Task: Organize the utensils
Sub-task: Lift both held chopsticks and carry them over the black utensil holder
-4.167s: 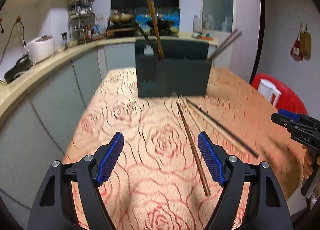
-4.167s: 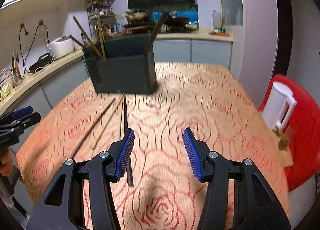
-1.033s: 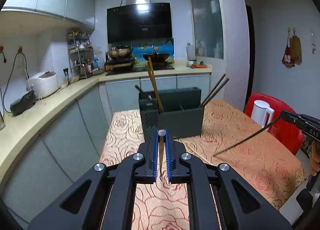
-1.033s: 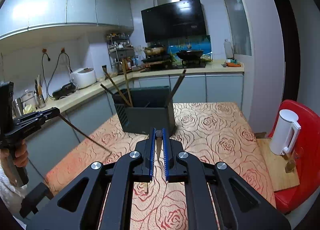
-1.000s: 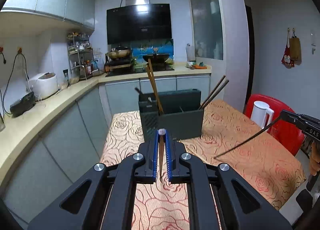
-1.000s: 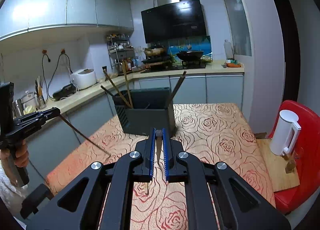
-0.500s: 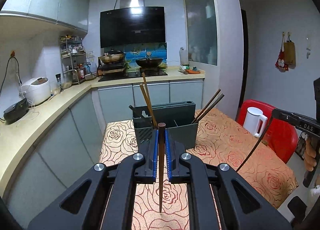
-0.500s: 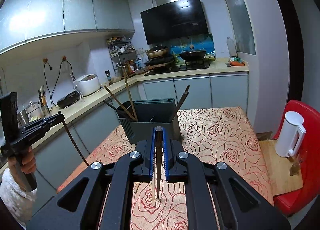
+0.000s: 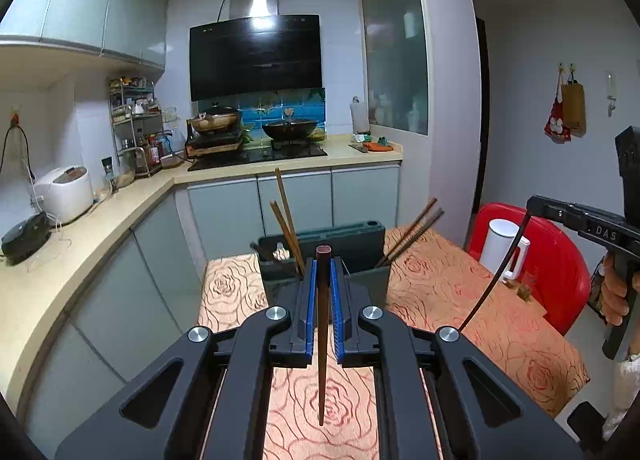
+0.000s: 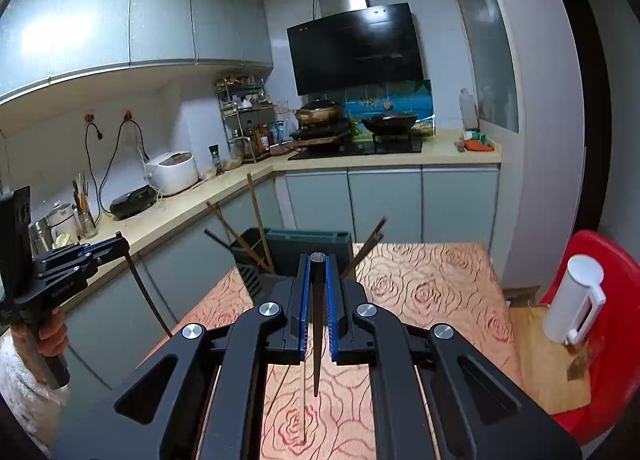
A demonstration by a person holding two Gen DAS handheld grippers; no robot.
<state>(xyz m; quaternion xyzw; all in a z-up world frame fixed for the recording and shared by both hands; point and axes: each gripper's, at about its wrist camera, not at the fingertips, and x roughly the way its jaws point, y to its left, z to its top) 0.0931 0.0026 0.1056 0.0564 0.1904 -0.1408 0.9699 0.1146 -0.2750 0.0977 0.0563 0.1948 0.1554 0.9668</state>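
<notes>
Above the rose-patterned worktop (image 9: 440, 288), the left gripper (image 9: 323, 260) and right gripper (image 10: 317, 266) each pinch 1 upright chopstick (image 9: 322, 340) short of the dark utensil holder (image 9: 360, 244), where thin tips could swing and miss its slots.

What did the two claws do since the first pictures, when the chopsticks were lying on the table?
Both claws were open above the table then. Now the left claw is shut on a brown chopstick and the right claw is shut on a dark chopstick. Both are lifted high, chopsticks hanging point down. Two chopsticks are left on the tablecloth. The dark holder box stayed put with its chopsticks inside.
</notes>
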